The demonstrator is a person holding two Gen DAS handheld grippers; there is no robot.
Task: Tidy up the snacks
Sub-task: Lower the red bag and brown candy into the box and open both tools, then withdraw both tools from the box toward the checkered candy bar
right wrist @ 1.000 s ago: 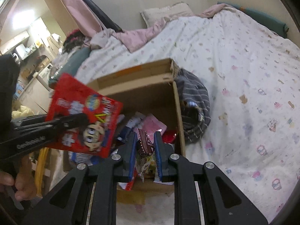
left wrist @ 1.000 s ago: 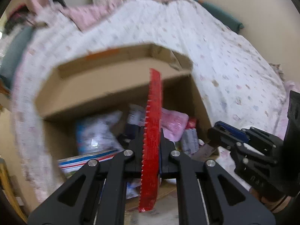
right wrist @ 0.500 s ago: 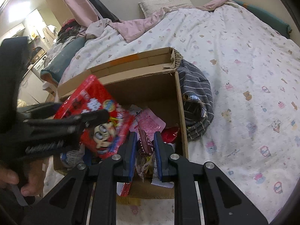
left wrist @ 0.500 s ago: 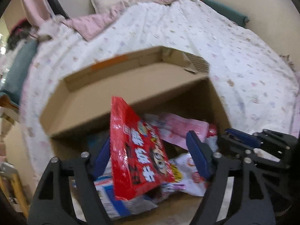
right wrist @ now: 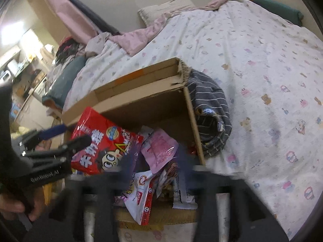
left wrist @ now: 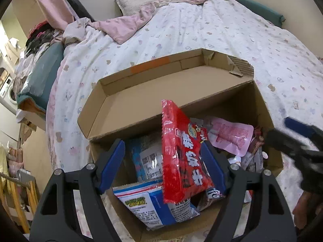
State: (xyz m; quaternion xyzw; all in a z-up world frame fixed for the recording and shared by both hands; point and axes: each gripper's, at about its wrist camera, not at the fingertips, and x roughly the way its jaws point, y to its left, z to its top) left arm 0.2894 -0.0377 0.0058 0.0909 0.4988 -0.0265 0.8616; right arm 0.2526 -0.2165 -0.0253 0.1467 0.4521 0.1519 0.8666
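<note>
The left tongs (left wrist: 162,161) point down and forward into an open cardboard box (left wrist: 153,104) that sits on the bed (left wrist: 232,40). They are released: the two blue pads (left wrist: 112,166) stand wide apart. A red snack bag (left wrist: 181,155) stands on end between them, leaning against the right pad and clear of the left one, its lower edge on the other packets in the box. From the right wrist view the same red bag (right wrist: 101,145) lies tilted at the box's left side, with the left tongs (right wrist: 66,135) reaching in from the left and a bare hand (right wrist: 18,207) gripping their handle low in the frame.

The right tongs (right wrist: 159,173) hover over the near edge of the box, aimed at its right half. They are smeared by motion blur, so I cannot tell how their jaws stand. In the left view they show as a dark blurred shape (left wrist: 298,143) at the right.

In the box lie a pink pouch (left wrist: 232,137), a blue-and-white packet (left wrist: 149,203) and a white-and-red packet (right wrist: 139,193). A grey striped cloth (right wrist: 212,111) is bunched against the box's right wall.
</note>
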